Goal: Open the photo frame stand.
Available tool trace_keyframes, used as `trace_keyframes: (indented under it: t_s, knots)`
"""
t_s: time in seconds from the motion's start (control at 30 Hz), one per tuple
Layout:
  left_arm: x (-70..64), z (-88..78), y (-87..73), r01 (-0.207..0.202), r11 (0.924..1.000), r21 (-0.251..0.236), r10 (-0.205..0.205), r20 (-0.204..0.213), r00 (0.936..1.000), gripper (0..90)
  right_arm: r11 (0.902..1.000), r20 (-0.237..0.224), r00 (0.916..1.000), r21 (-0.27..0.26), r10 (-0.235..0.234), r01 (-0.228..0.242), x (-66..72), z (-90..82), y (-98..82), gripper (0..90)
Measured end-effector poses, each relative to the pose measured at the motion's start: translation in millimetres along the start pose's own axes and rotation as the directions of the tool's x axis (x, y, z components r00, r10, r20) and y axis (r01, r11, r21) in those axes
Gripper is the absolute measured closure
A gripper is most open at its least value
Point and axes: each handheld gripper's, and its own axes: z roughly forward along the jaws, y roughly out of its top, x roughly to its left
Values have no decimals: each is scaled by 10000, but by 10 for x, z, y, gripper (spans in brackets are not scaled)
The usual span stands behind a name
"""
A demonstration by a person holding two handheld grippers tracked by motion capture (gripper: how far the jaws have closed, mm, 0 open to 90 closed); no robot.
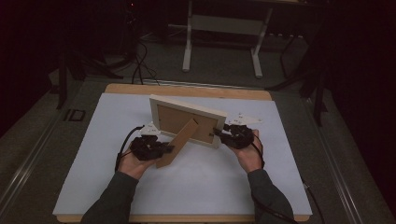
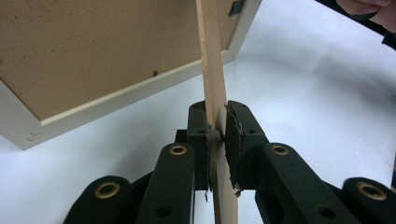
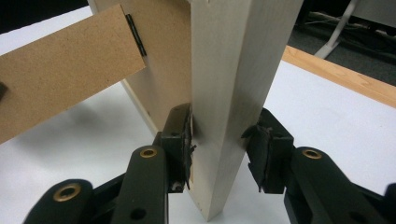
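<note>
A pale wooden picture frame (image 1: 187,116) stands upright mid-table with its brown back toward me. Its hinged cardboard strut (image 1: 180,140) slants down to the left. My left gripper (image 1: 166,149) is shut on the lower end of that strut. In the left gripper view the thin strut (image 2: 212,70) runs edge-on between both pads, with the frame's back (image 2: 93,46) beyond. My right gripper (image 1: 219,134) is at the frame's right side. In the right gripper view both pads press the frame's side rail (image 3: 233,70), and the strut (image 3: 65,79) reaches off to the left.
A white mat (image 1: 196,186) covers the wooden table, whose edge (image 1: 187,89) shows at the back. Behind the table stand a white desk's legs (image 1: 187,46), and cables (image 1: 137,60) lie on the dark floor. Both forearms come in from the bottom.
</note>
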Motion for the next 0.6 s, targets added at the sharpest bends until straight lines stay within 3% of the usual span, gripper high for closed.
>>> trace_keyframes:
  t_s: [0.6]
  knots:
    - [-80,5,-77,36,9998,-182,-35,72,10000,817,9992,16,9992,-86,-388,388,33,-21,-21,621]
